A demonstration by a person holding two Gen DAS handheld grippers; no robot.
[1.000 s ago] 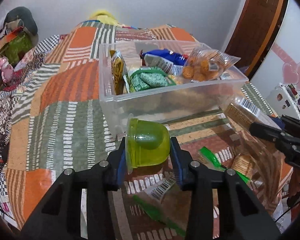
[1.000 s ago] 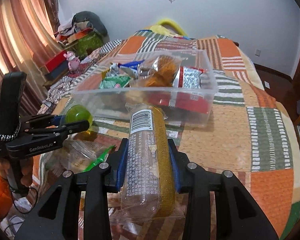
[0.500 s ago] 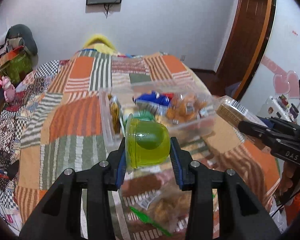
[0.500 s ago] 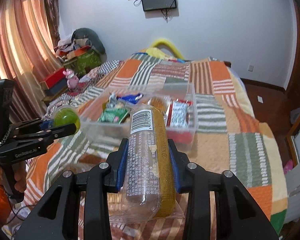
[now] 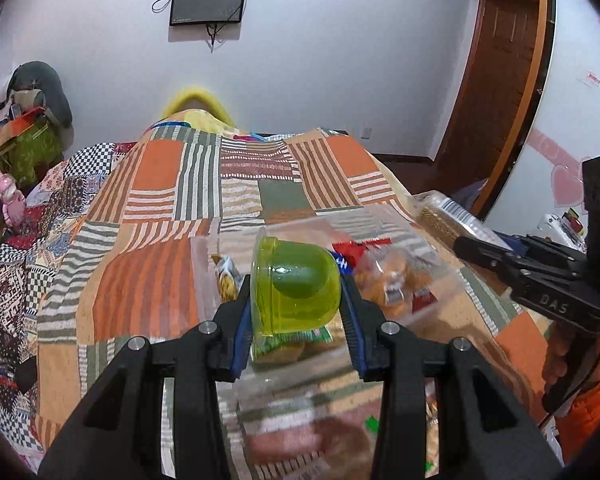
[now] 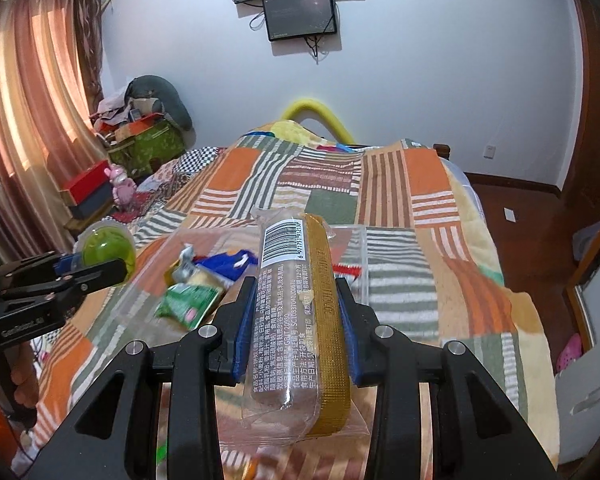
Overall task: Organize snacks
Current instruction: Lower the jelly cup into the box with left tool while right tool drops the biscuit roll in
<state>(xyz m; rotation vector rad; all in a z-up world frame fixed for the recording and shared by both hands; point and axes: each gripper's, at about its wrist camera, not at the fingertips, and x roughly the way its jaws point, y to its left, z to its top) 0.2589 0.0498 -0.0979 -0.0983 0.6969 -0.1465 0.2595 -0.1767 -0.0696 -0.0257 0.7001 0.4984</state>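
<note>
The left gripper (image 5: 296, 300) clamped a green jelly cup (image 5: 296, 286); the right gripper (image 6: 296, 312) clamped a long wrapped roll (image 6: 296, 312), its length pointing ahead at the clear bin (image 6: 364, 248), mid-frame, just beyond both.

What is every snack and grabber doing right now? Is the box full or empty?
left gripper: shut on the green jelly cup
green jelly cup: held on its side, off the bed
right gripper: shut on the long cracker pack
long cracker pack: held lengthwise, sealed
clear box: open-topped, partly filled with snack bags
wall screen: dark
</note>
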